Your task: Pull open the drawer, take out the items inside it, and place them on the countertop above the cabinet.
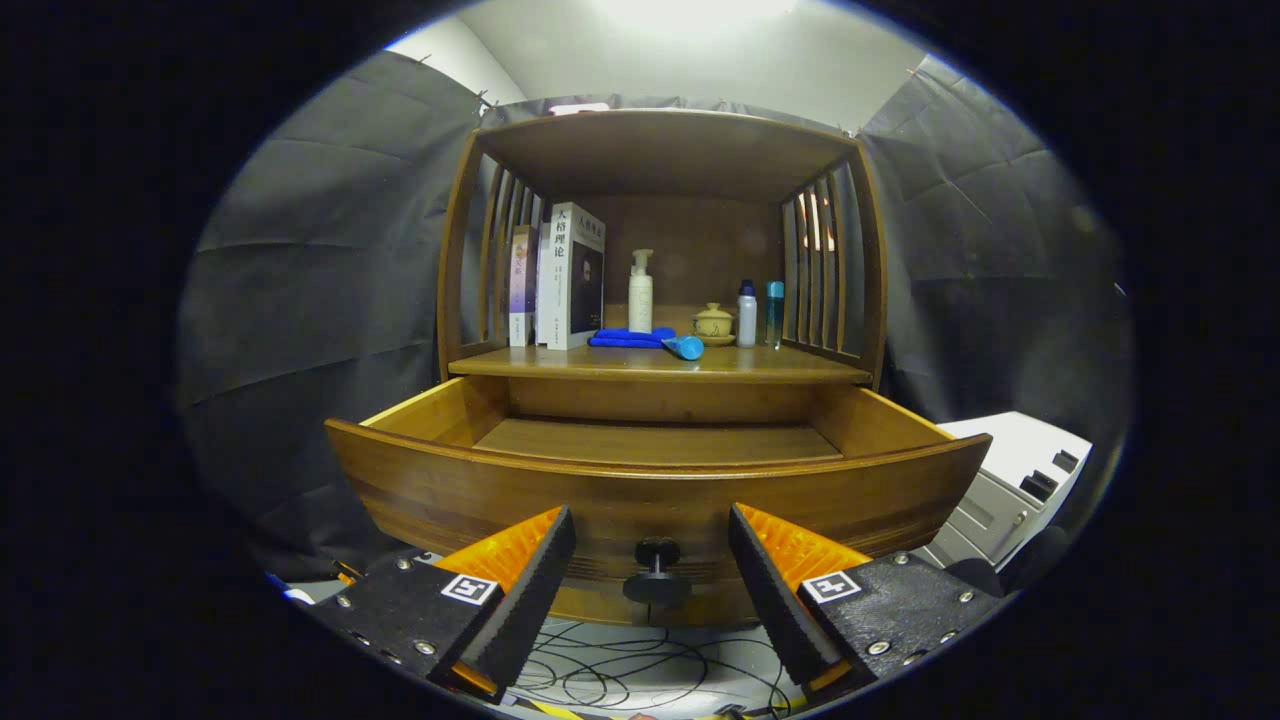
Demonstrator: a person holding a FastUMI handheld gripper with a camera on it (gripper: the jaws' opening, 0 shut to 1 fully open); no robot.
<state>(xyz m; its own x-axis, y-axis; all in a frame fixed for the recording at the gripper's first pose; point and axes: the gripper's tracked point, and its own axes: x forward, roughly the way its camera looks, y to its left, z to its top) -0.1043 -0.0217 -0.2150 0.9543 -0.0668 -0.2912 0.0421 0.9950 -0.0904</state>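
The wide brown wooden drawer [655,480] of the wooden cabinet [660,260] stands pulled well out toward the camera. Its long axis runs side to side, and its curved front panel faces the gripper [652,560]. The small dark round pull knob [657,572] projects from the middle of that panel, pointing straight back along the fingers.

The jaws stand wide open and grip nothing. The knob sits between the two fingertips, touching neither. This placement suits a release after a pull: the fingers straddle the knob with a gap on each side.

The visible part of the drawer floor is bare wood; no item shows on it. The near strip of the floor is hidden behind the front panel, so its contents cannot be confirmed.

On the countertop [660,362] above the drawer, a folded blue cloth [628,338] and a blue cylindrical object [686,347] lie near the middle, the cylinder on its side with its round end toward the camera. Behind them stand upright books [570,275], a white pump bottle [640,290], a small lidded ceramic pot [713,322], and two slim bottles [760,313].

Judged from this layout, the drawer is open and the removal step appears largely complete.
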